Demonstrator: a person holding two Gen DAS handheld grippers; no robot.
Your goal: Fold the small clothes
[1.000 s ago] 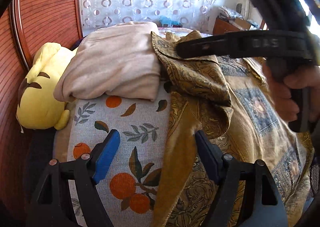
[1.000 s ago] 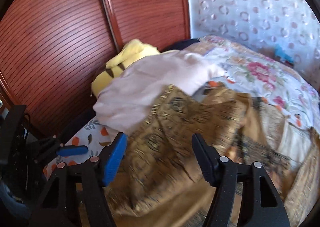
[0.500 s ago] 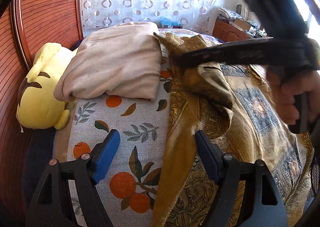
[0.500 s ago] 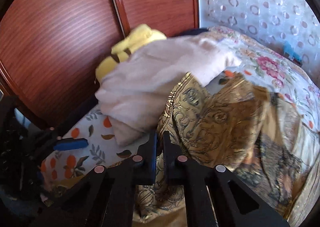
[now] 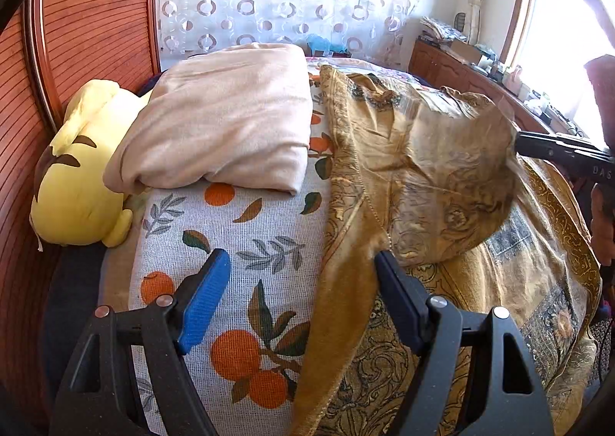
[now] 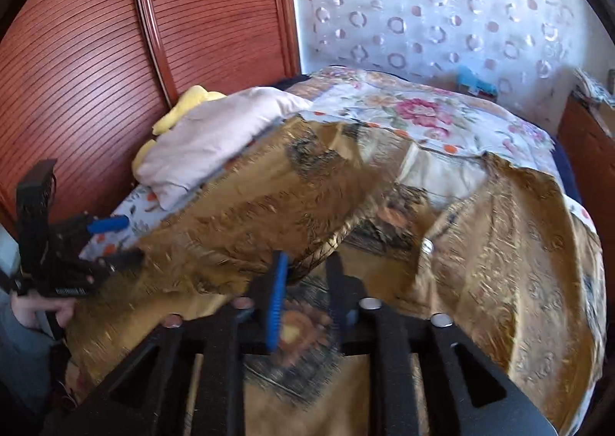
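Observation:
A gold patterned garment [image 5: 442, 182] lies spread on the bed, right of centre in the left wrist view. My left gripper [image 5: 303, 294] is open and hovers low over the garment's left edge, holding nothing. My right gripper [image 6: 303, 274] has its jaws nearly together on a fold of the gold garment [image 6: 250, 213] and lifts that flap above the rest. In the left wrist view the right gripper [image 5: 517, 142] shows at the right, holding the lifted flap.
A folded beige cloth [image 5: 223, 117] lies at the head of the bed, beside a yellow plush toy [image 5: 77, 182]. The orange-print bedsheet [image 5: 238, 244] shows at the left. A wooden headboard [image 6: 115, 32] and a dresser [image 5: 461, 67] border the bed.
My right gripper, shut on the garment's upper corner, has pulled it up and over to the right, away from the beige cloth. The left gripper has not moved.

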